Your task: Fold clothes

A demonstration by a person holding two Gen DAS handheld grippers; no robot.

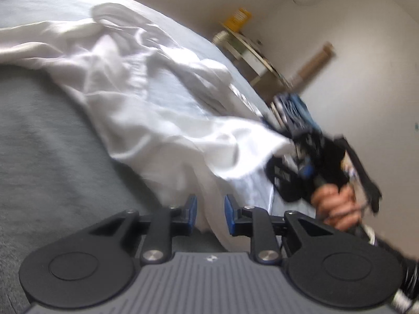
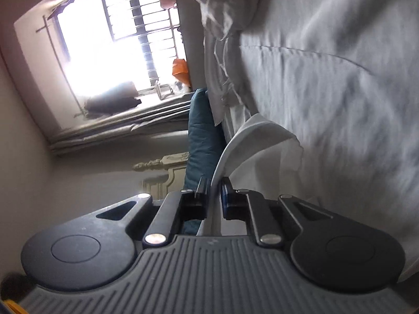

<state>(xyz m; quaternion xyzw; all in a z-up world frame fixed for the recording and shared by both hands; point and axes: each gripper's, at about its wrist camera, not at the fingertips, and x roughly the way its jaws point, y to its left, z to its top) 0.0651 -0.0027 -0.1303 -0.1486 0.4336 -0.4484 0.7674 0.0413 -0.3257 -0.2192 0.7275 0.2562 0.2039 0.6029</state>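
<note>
A crumpled white garment [image 1: 131, 78] lies spread across the grey bed [image 1: 39, 144]. My left gripper [image 1: 210, 209] is shut on a fold of its near edge, with the cloth filling the gap between the blue pads. In the left wrist view my right gripper [image 1: 290, 144], held by a hand [image 1: 335, 204], grips the garment's right end above the bed's edge. The right wrist view is rolled sideways: there my right gripper [image 2: 214, 196] is shut on a thin white hem of the garment [image 2: 256, 141], which hangs beside the grey bedsheet [image 2: 340, 78].
A white shelf unit [image 1: 248, 52] with a yellow box [image 1: 239, 17] stands against the wall beyond the bed. A teal pillow [image 2: 204, 136] and a carved headboard [image 2: 167, 167] sit at the bed's end. A barred bright window [image 2: 110, 39] lies beyond.
</note>
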